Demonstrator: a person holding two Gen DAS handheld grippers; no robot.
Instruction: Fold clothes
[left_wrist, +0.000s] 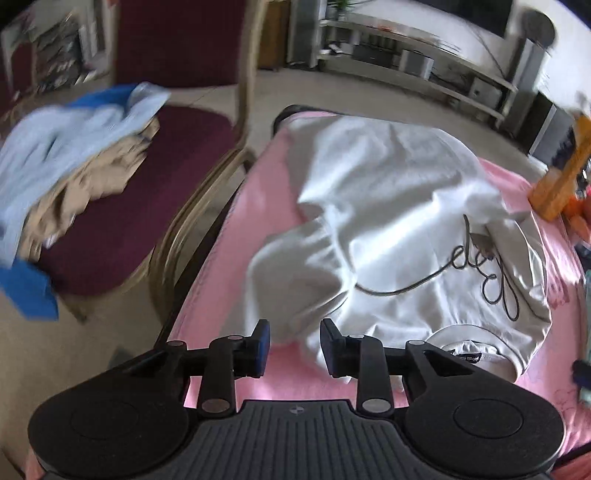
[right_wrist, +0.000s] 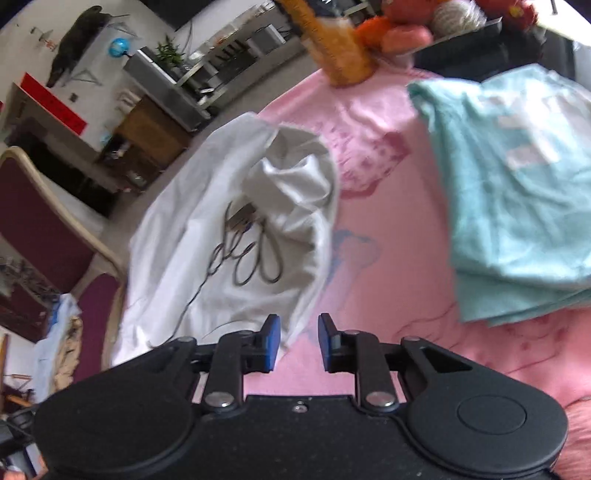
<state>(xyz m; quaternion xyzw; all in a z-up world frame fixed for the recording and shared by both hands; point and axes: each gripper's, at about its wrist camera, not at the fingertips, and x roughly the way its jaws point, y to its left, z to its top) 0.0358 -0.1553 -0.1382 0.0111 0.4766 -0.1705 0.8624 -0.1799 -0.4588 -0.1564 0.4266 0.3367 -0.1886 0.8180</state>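
Tongs left (left_wrist: 294, 347) and right (right_wrist: 297, 341) hang apart and empty over a rumpled white shirt (left_wrist: 399, 221), teal shirts (right_wrist: 524, 192) folded beside it, more clothes (left_wrist: 62, 162) heaped on a chair (left_wrist: 192, 147).

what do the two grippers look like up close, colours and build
Both look alike: the left gripper and right gripper have matte black linkage arms with silver rivets, round black discs either side, and blue pads on the fingers. The left's base plate is ribbed grey; the right's is speckled black.
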